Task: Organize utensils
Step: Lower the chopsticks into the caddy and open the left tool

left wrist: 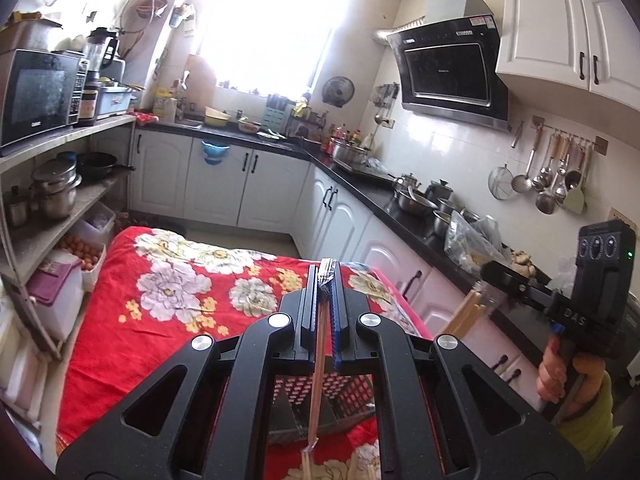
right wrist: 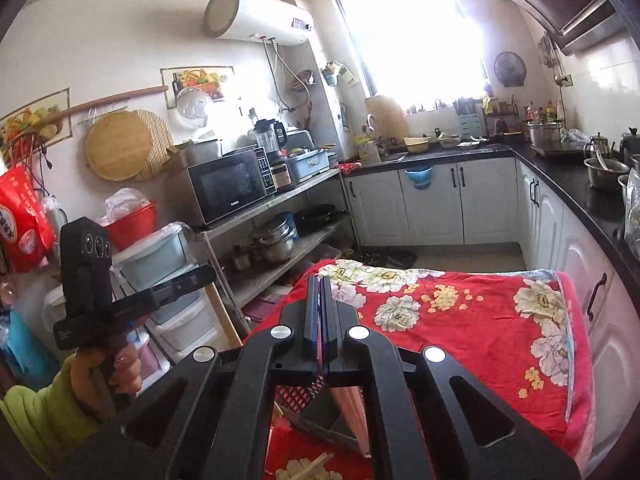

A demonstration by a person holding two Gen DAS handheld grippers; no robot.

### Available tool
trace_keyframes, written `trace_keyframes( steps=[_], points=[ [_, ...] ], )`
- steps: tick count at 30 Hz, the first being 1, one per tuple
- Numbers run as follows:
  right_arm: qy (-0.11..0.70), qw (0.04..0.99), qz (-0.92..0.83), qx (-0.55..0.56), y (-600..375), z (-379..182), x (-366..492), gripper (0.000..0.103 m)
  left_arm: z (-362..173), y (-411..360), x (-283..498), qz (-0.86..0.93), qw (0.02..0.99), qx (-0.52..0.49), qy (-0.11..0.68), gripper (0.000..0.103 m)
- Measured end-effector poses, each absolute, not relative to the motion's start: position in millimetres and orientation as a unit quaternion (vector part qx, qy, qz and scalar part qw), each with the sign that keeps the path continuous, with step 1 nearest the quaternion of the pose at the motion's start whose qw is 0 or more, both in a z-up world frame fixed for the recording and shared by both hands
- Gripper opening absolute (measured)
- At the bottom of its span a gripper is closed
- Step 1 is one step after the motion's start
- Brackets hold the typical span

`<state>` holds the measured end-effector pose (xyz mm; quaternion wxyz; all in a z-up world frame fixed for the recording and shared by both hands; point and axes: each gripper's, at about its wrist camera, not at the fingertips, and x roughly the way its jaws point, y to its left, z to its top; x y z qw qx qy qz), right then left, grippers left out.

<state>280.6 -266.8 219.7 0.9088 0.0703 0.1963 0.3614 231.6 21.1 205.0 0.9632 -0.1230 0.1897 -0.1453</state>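
Black linkage arms of the left gripper (left wrist: 325,276) fill the lower half of the left wrist view, its jaws clamped on a chopstick (left wrist: 316,380) that runs down toward 6 o'clock, where a clear wrapper and more sticks are cut off by the frame edge. Behind the arms lies a dark mesh utensil basket (left wrist: 344,400), mostly hidden, on a red floral cloth (left wrist: 168,312) covering the worktop. At 4 o'clock a hand (left wrist: 556,372) in a yellow-green sleeve grips the other tool's handle, which reads "DAS"; wooden sticks poke out near it, blurred.

From the right wrist view, the right gripper (right wrist: 320,284) has its jaws pressed together; what they pinch is hard to make out, though pale sticks (right wrist: 352,412) hang just below. Loose chopsticks (right wrist: 312,466) lie at 6 o'clock. At 9 o'clock the left hand (right wrist: 120,368) holds its tool upright. A microwave (right wrist: 228,188) carries small unreadable lettering.
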Motion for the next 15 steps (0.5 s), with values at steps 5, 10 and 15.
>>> trace_keyframes(
  steps=[5, 10, 15],
  points=[
    [0.201, 0.912, 0.353, 0.058, -263, 217, 286, 0.002, 203, 25, 244, -0.128, 0.966, -0.122, 0.19, 0.003],
    [0.211, 0.911, 0.351, 0.053, -259, 211, 291, 0.002, 196, 28, 255, -0.116, 0.967, -0.118, 0.193, 0.003],
    [0.225, 0.909, 0.347, 0.047, -255, 203, 299, 0.002, 190, 31, 268, -0.098, 0.97, -0.115, 0.192, 0.003]
  ],
)
